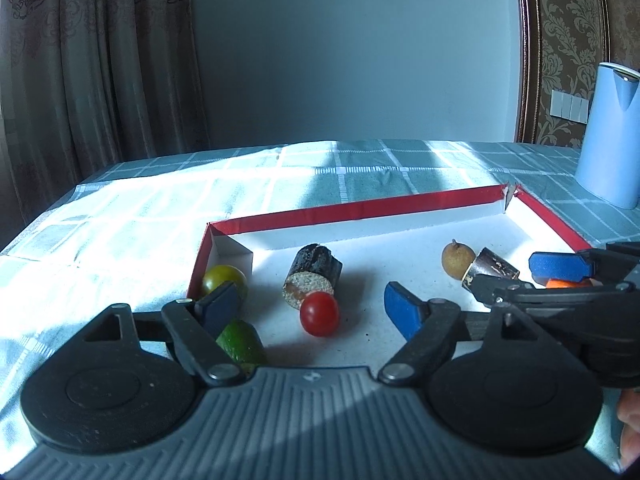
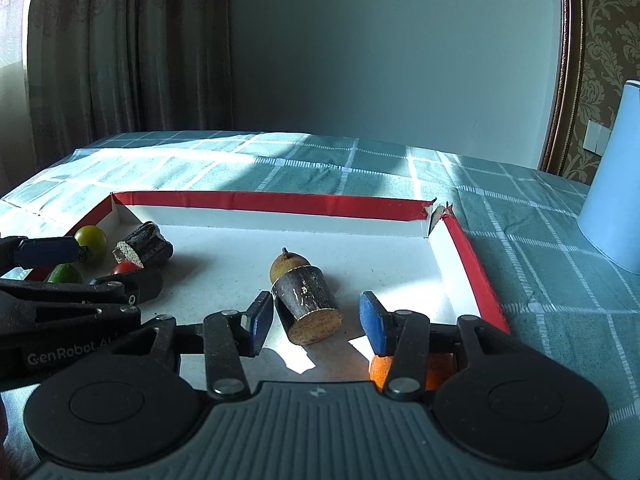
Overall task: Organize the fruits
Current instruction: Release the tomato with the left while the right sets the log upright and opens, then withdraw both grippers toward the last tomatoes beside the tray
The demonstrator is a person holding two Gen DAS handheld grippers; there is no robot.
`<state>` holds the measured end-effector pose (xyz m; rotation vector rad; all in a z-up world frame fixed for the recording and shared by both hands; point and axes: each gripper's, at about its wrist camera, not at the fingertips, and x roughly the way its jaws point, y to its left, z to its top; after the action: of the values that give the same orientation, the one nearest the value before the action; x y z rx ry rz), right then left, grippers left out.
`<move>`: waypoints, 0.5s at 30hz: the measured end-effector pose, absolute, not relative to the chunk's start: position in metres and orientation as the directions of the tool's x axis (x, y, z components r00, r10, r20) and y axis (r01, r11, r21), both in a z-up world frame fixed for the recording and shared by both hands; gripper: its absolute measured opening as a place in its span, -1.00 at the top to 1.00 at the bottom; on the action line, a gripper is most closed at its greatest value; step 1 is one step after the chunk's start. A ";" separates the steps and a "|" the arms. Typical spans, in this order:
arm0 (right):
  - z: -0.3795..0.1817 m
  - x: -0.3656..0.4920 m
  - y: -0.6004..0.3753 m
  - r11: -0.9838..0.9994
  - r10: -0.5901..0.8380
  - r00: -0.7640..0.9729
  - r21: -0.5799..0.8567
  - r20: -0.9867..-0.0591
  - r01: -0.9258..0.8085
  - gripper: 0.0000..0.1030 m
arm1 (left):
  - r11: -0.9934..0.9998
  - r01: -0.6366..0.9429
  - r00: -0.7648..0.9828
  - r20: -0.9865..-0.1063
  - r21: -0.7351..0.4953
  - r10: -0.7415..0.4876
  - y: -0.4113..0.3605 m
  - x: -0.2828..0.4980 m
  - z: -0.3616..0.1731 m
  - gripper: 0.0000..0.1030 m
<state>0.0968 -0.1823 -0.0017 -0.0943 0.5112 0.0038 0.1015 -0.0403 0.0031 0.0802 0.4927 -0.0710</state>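
A shallow white tray with a red rim (image 1: 352,208) (image 2: 280,200) holds the fruit. My left gripper (image 1: 310,306) is open over its left part, with a red cherry tomato (image 1: 319,313) between the fingers. A green fruit (image 1: 240,342) lies under the left finger and a yellow-green tomato (image 1: 222,278) sits in the corner. A dark cut stalk piece (image 1: 312,276) lies behind the tomato. My right gripper (image 2: 316,320) is open around a second dark stalk piece (image 2: 310,304), with a small brown fruit (image 2: 286,266) behind it. An orange fruit (image 2: 380,370) lies under the right finger.
The tray sits on a green checked tablecloth (image 1: 360,168). A pale blue kettle (image 1: 612,136) (image 2: 612,184) stands at the back right. Curtains (image 1: 92,60) hang behind the table's left side. The tray's far right corner (image 2: 438,212) is torn.
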 end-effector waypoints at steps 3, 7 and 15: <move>0.003 0.081 -0.188 0.997 -0.019 0.889 -0.079 -0.457 -0.020 -0.15 | 0.995 0.085 0.897 -0.439 0.046 -0.057 -0.033 0.088 0.009 -0.66; 0.009 0.060 -0.196 0.997 -0.028 0.906 -0.071 -0.422 -0.002 -0.16 | 0.993 0.117 0.904 -0.416 0.009 -0.103 -0.022 0.068 0.012 -0.66; 0.016 0.024 -0.216 1.000 0.008 0.915 0.028 -0.404 0.003 -0.26 | 0.961 0.272 0.883 -0.410 0.046 -0.230 -0.020 0.028 0.005 -0.65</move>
<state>0.0245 -0.2158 0.0161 0.0281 0.4162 0.0028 0.0277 -0.0204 0.0053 0.1029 0.4140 -0.2617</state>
